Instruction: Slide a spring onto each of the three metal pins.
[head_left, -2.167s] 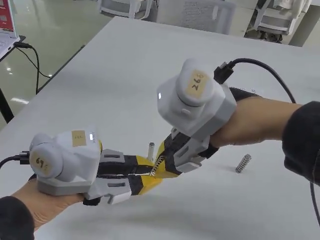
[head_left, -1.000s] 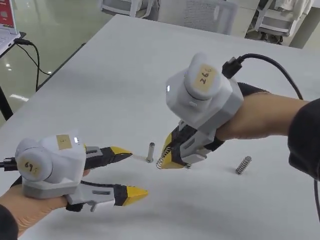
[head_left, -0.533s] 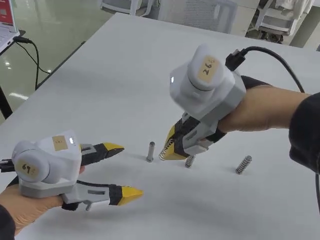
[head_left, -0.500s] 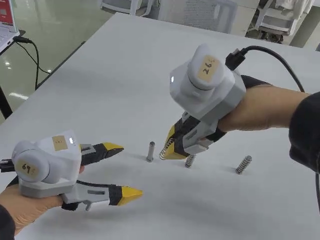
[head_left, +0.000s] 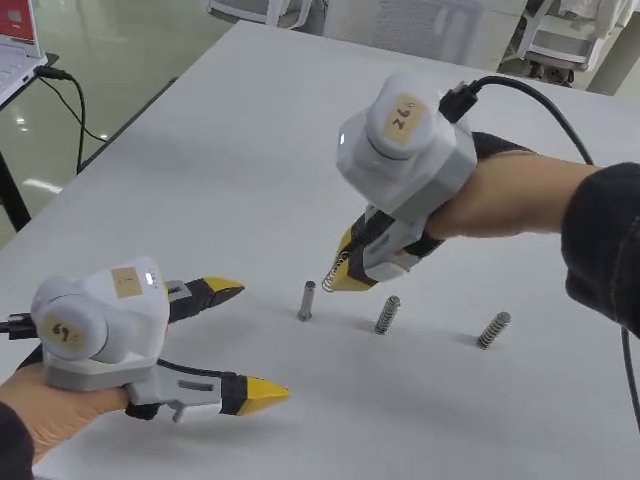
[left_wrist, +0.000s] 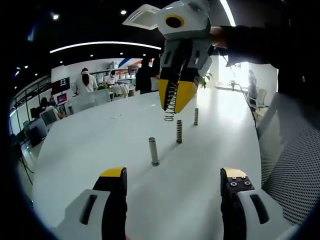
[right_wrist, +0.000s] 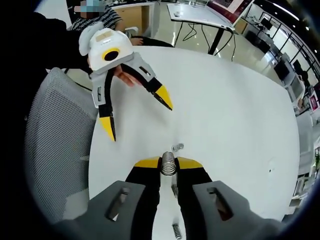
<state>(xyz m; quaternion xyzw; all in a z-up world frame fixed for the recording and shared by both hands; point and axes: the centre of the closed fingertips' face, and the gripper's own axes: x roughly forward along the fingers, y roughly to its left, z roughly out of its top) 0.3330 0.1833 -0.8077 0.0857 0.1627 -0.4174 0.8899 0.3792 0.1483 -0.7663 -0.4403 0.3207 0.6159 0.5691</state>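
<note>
Spring (head_left: 333, 272) is pinched in the right gripper (head_left: 340, 278) above and just beside the bare pin (head_left: 306, 300), ready to be dropped on; left gripper (head_left: 255, 342) is held wide open by the table's (head_left: 250, 130) near edge

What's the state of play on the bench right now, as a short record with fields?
left gripper: open, fingers spread, holding nothing
right gripper: shut on a spring, above the table near the bare pin
bare pin: upright, no spring on it
done so far: middle spring and end spring stand upright, apparently on pins
left to do: one pin
</note>
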